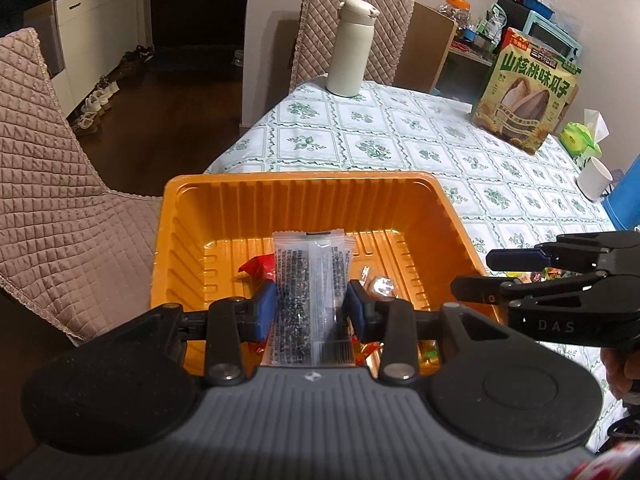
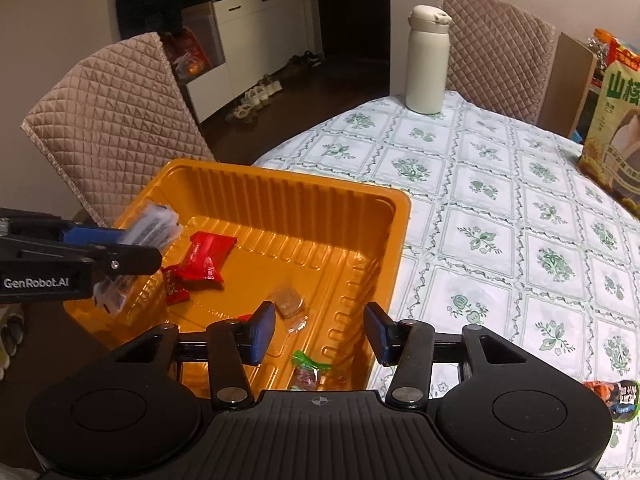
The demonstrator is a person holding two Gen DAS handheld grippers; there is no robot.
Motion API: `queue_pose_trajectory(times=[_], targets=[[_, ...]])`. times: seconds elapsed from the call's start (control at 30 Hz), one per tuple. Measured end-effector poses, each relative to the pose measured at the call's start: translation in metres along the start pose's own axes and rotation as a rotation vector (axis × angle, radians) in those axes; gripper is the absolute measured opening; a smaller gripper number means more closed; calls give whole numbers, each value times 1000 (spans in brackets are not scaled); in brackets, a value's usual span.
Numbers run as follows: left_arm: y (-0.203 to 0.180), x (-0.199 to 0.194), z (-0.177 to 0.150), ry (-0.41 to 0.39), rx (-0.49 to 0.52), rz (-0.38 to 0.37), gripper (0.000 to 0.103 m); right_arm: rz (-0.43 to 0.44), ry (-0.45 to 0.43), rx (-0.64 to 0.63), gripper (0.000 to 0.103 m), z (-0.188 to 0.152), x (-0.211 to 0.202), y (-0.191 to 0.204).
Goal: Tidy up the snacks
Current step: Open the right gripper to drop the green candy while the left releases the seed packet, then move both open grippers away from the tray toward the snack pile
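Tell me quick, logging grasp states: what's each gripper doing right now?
Left gripper: closed on the clear snack packet, over the orange tray.
Right gripper: open, holding nothing.

Your right claw (image 2: 320,332) hangs open over the near right corner of the orange tray (image 2: 394,216), nothing between its blue pads. Left claw (image 2: 120,240) enters from the left, clamped on a clear printed packet (image 2: 154,224) above the tray's left wall. Inside the tray: red wrapper (image 2: 206,256), clear candy (image 2: 288,302), green-ended sweet (image 2: 306,372). White flask (image 2: 426,60) stands far back on the desk (image 2: 500,216).
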State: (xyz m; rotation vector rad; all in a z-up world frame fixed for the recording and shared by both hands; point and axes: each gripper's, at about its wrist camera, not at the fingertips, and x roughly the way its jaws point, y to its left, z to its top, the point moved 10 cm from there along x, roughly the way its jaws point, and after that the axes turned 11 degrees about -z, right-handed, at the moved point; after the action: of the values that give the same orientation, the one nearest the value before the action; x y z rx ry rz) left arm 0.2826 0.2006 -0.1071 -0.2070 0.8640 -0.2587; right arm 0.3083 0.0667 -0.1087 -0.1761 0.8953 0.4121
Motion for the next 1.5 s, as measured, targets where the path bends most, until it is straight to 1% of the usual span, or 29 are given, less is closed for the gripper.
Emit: queue_pose_trajectory(times=[0.3, 0.4, 0.43, 0.53, 0.6, 0.77, 0.9, 1.1, 1.17, 1.37, 1.5], targets=[[-5, 17, 2, 27, 18, -19, 35, -8, 3, 19, 50, 0, -2, -3], [-6, 21, 4, 16, 32, -24, 35, -8, 2, 26, 50, 0, -2, -4], [-7, 22, 5, 6, 41, -25, 36, -7, 2, 29, 50, 1, -2, -4], [-8, 23, 8, -5, 52, -20, 45, -6, 4, 32, 50, 0, -3, -4], [-7, 22, 8, -2, 50, -14, 45, -3, 4, 34, 50, 0, -4, -4], [-2, 13, 3, 3, 25, -6, 45, 16, 4, 49, 51, -2, -9, -3], [0, 4, -4, 10, 8, 5, 45, 31, 3, 59, 57, -4, -12, -2], [1, -12, -14, 5, -16, 30, 46, 48, -1, 63, 60, -8, -19, 0], [-1, -18, -17, 1, -21, 40, 48, 56, -5, 68, 60, -9, -22, 0], [-12, -30, -29, 2, -42, 59, 48, 87, -17, 77, 64, -17, -37, 0], [-21, -37, -39, 3, -51, 71, 48, 110, -14, 76, 64, -24, -46, 0]])
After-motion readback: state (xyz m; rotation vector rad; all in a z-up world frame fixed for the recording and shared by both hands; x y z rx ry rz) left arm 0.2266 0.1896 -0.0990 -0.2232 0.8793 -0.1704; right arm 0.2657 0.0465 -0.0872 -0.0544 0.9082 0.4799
